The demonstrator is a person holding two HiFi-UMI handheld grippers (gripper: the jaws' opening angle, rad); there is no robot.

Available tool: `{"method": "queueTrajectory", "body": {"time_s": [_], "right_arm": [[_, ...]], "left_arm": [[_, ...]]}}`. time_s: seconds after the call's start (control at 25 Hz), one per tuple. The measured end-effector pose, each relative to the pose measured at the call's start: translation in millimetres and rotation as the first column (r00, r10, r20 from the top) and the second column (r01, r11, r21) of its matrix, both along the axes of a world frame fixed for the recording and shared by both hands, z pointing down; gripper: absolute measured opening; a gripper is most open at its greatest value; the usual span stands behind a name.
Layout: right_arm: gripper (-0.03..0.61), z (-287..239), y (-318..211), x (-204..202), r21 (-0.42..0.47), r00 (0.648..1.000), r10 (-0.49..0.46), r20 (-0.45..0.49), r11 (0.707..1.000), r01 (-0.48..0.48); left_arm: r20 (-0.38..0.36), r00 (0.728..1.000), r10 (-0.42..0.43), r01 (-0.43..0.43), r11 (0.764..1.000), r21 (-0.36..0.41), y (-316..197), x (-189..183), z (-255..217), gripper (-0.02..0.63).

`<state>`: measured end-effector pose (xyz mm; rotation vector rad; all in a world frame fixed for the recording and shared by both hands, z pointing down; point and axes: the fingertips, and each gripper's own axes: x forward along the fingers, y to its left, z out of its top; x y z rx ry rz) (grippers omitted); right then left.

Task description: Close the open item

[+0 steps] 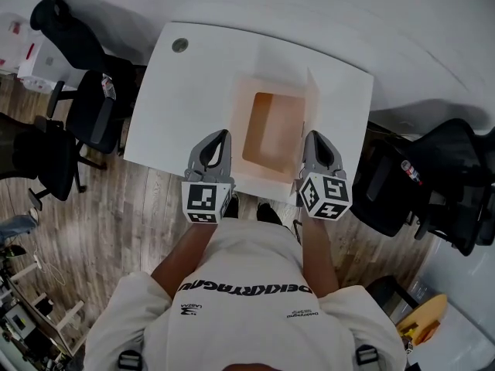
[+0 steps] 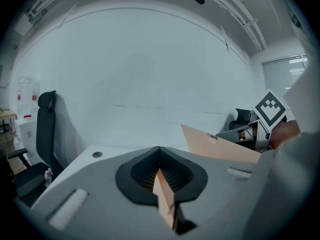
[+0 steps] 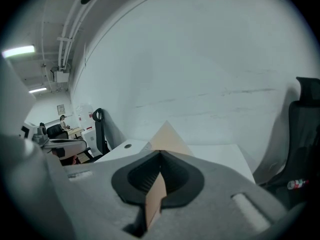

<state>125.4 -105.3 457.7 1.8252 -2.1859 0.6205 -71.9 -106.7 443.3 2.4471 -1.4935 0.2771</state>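
An open cardboard box (image 1: 272, 130) sits on the white table (image 1: 174, 114), its inside bare. My left gripper (image 1: 222, 135) is at the box's near left corner, shut on the edge of the left flap (image 1: 234, 114). In the left gripper view that flap's edge (image 2: 165, 196) runs pinched between the closed jaws of the left gripper (image 2: 159, 151). My right gripper (image 1: 313, 135) is shut on the upright right flap (image 1: 312, 103). The right gripper view shows the right gripper (image 3: 160, 156) clamping the cardboard (image 3: 155, 199), which rises to a point beyond the jaws.
Black office chairs stand left (image 1: 85, 91) and right (image 1: 448, 176) of the table. A round cable hole (image 1: 180, 45) lies at the table's far left corner. The person stands at the near edge, on a wooden floor (image 1: 116, 222).
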Motion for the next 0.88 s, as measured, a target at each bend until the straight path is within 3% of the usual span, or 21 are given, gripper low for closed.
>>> {"method": "queueTrajectory", "body": {"time_s": [0.48,0.88], "right_arm": [[-0.003,31.0,-5.9,-15.4,-0.079,0.999,-0.032,0.007,0.996,0.032],[-0.003,59.9,-8.1,-27.4,-0.145,0.997,-0.073,-0.018,0.987,0.07]], "left_arm": [[0.009,1.0,0.017,-0.016,0.998,-0.068,-12.6,-5.6,34.2,-0.002],[0.059,0.998,0.03,-0.024,0.994,-0.107,-24.0,-13.8,66.9,-0.002]]}}
